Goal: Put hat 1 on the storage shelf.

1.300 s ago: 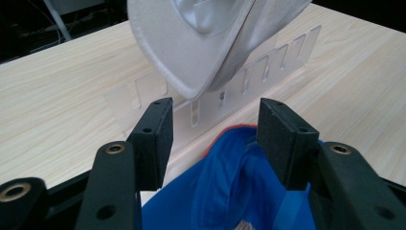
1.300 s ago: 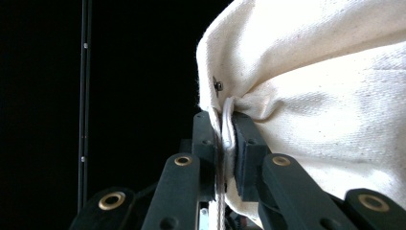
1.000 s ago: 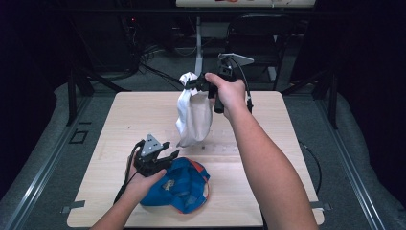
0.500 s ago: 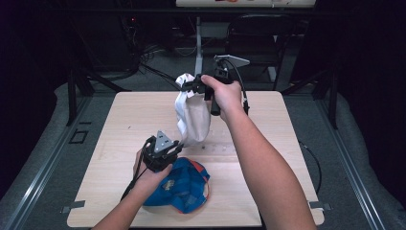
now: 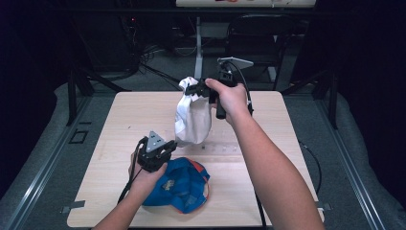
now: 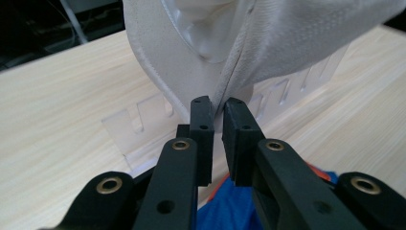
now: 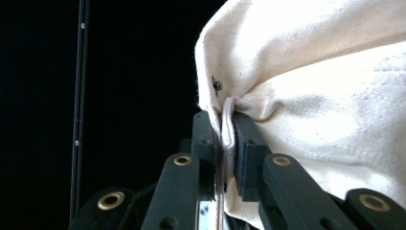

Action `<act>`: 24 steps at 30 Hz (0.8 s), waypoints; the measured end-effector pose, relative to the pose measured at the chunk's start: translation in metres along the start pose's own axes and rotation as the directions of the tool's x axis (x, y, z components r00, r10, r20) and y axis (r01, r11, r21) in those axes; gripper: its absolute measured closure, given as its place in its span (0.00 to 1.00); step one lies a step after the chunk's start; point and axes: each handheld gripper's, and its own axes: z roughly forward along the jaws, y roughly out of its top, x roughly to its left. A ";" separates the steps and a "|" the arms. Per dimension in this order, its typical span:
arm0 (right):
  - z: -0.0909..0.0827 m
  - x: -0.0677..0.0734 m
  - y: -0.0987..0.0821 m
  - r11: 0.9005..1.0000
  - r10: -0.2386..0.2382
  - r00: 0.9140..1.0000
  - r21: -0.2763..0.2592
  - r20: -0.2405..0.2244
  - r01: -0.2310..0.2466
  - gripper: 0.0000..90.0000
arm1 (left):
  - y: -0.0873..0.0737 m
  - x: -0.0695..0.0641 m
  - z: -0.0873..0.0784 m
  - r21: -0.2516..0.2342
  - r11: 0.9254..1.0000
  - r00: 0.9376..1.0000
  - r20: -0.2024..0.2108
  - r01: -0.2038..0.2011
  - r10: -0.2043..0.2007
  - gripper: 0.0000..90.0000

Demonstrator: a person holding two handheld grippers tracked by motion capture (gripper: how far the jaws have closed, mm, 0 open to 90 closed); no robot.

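A white cap (image 5: 194,120) hangs above the wooden table (image 5: 273,120). My right gripper (image 5: 190,88) is shut on its top edge. In the right gripper view the jaws (image 7: 225,122) pinch cream fabric (image 7: 325,86) and a small loop beside a rivet. My left gripper (image 5: 171,143) is low at the cap's bottom edge. Its jaws (image 6: 218,108) have just been closing and now stand shut on the white fabric's (image 6: 287,38) lower seam. A blue cap with orange trim (image 5: 179,187) lies on the table under my left hand.
A clear plastic strip with slots (image 6: 139,120) lies on the table just below the hanging cap. Dark floor, cables and frame legs (image 5: 198,43) surround the table. Bare wood lies at the table's left (image 5: 129,115) and right.
My left gripper has moved right and forward to the white cap's bottom edge and its jaws have closed there. The right hand holds the cap up as before.
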 end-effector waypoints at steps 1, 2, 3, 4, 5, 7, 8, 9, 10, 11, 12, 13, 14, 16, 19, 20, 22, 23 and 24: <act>0.000 -0.002 -0.001 1.000 0.000 1.000 -0.007 -0.001 0.000 0.90 | -0.002 0.002 -0.001 -0.004 1.000 1.000 0.007 0.024 -0.024 0.93; -0.001 -0.003 -0.001 1.000 0.007 1.000 -0.001 0.000 -0.007 0.90 | -0.003 0.004 -0.002 -0.014 0.999 0.999 0.012 0.045 -0.044 0.93; -0.001 -0.006 -0.002 1.000 0.005 1.000 -0.003 0.000 -0.005 0.90 | -0.004 0.004 -0.003 -0.020 0.998 0.998 0.017 0.060 -0.059 0.95; -0.002 -0.009 -0.003 1.000 0.006 1.000 0.005 0.011 -0.006 0.90 | -0.006 0.006 -0.004 -0.035 0.995 0.995 0.043 0.094 -0.092 1.00; -0.002 -0.009 -0.003 1.000 0.006 1.000 0.005 0.011 -0.006 0.90 | -0.007 0.008 -0.005 -0.049 0.991 0.990 0.063 0.128 -0.125 1.00; -0.002 -0.012 -0.004 1.000 0.008 1.000 0.010 0.016 -0.008 0.90 | -0.007 0.010 -0.004 -0.042 0.989 0.988 0.065 0.142 -0.139 1.00; -0.003 -0.013 -0.004 1.000 0.004 1.000 0.014 0.020 -0.004 0.91 | -0.008 0.008 -0.001 -0.030 0.993 0.993 0.041 0.116 -0.114 1.00; -0.004 -0.015 -0.005 1.000 0.008 1.000 0.014 0.015 -0.009 0.91 | -0.009 0.007 0.000 -0.017 0.995 0.995 0.031 0.099 -0.098 1.00; -0.004 -0.015 -0.005 1.000 0.012 1.000 0.013 0.014 -0.012 0.91 | -0.009 0.006 0.000 -0.022 0.996 0.996 0.026 0.082 -0.082 1.00; -0.004 -0.015 -0.005 1.000 0.021 1.000 0.001 0.012 -0.021 0.91 | -0.009 0.004 0.000 -0.026 0.996 0.996 0.032 0.080 -0.079 0.99; -0.005 -0.015 -0.004 1.000 0.013 1.000 0.005 0.013 -0.013 0.91 | -0.008 0.003 -0.001 -0.024 0.997 0.997 0.035 0.069 -0.068 0.96; -0.006 -0.013 -0.004 1.000 0.013 1.000 -0.014 0.014 -0.013 0.91 | -0.007 0.002 -0.002 -0.021 0.998 0.998 0.033 0.060 -0.059 0.90; -0.009 -0.010 -0.003 1.000 0.005 1.000 -0.011 0.015 -0.005 0.91 | -0.007 0.000 -0.002 -0.024 0.999 0.998 0.034 0.047 -0.046 0.82; -0.010 -0.008 -0.002 1.000 -0.001 1.000 -0.021 0.017 0.001 0.91 | -0.005 -0.003 0.000 -0.009 1.000 1.000 0.022 0.004 -0.003 0.77; -0.012 -0.003 0.000 1.000 -0.017 0.999 -0.017 0.028 0.017 0.91 | 0.000 -0.007 0.007 0.037 0.998 0.999 -0.002 -0.053 0.053 0.71; -0.012 -0.002 0.000 1.000 -0.014 0.999 -0.022 0.029 0.015 0.91 | 0.002 -0.008 0.010 0.039 0.997 0.998 -0.017 -0.063 0.064 0.71; -0.010 0.001 0.000 1.000 -0.020 0.999 -0.020 0.034 0.021 0.91 | 0.005 -0.009 0.013 0.051 0.996 0.997 -0.030 -0.074 0.076 0.82; -0.010 0.001 0.000 1.000 -0.018 0.999 -0.021 0.032 0.019 0.91 | 0.007 -0.010 0.015 0.063 0.995 0.996 -0.032 -0.081 0.083 0.82; -0.007 0.004 0.000 1.000 -0.022 1.000 -0.022 0.022 0.023 0.91 | 0.010 -0.012 0.016 0.071 0.993 0.995 -0.027 -0.094 0.096 0.87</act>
